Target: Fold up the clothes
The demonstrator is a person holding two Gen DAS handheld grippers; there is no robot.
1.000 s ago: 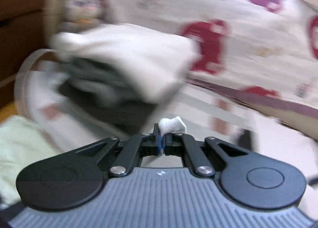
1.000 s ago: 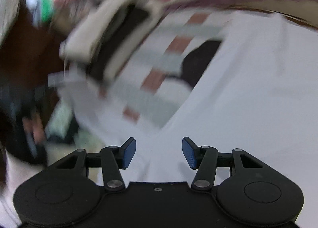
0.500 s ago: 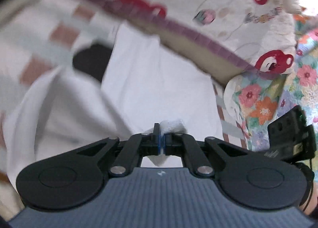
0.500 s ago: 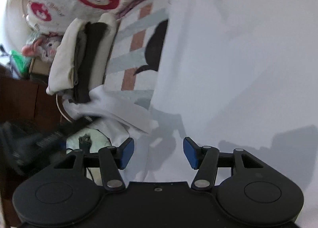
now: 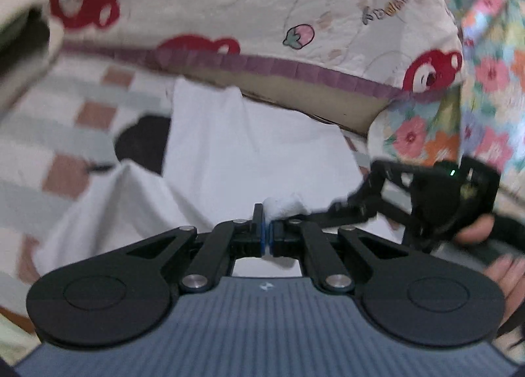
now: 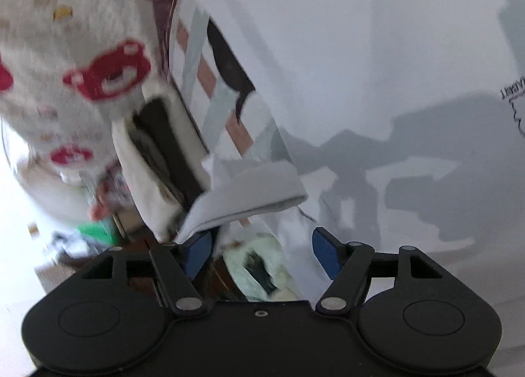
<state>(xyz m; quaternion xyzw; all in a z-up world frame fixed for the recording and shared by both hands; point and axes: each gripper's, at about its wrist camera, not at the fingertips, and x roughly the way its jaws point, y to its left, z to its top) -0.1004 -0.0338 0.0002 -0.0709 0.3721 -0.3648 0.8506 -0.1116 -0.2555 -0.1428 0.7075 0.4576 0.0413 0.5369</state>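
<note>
Close up, the left gripper (image 5: 268, 232) pinches a bunched fold of white cotton garment (image 5: 249, 153); the right gripper (image 6: 259, 250) is spread wide, holding nothing.

Soft daylight, blown-out glare at both views' edges, motion blur, fisheye bending, grey shadows on cloth.

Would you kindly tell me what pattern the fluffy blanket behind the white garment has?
Red bear faces on cream, seen best in the left wrist view: fluffy blanket.
</note>
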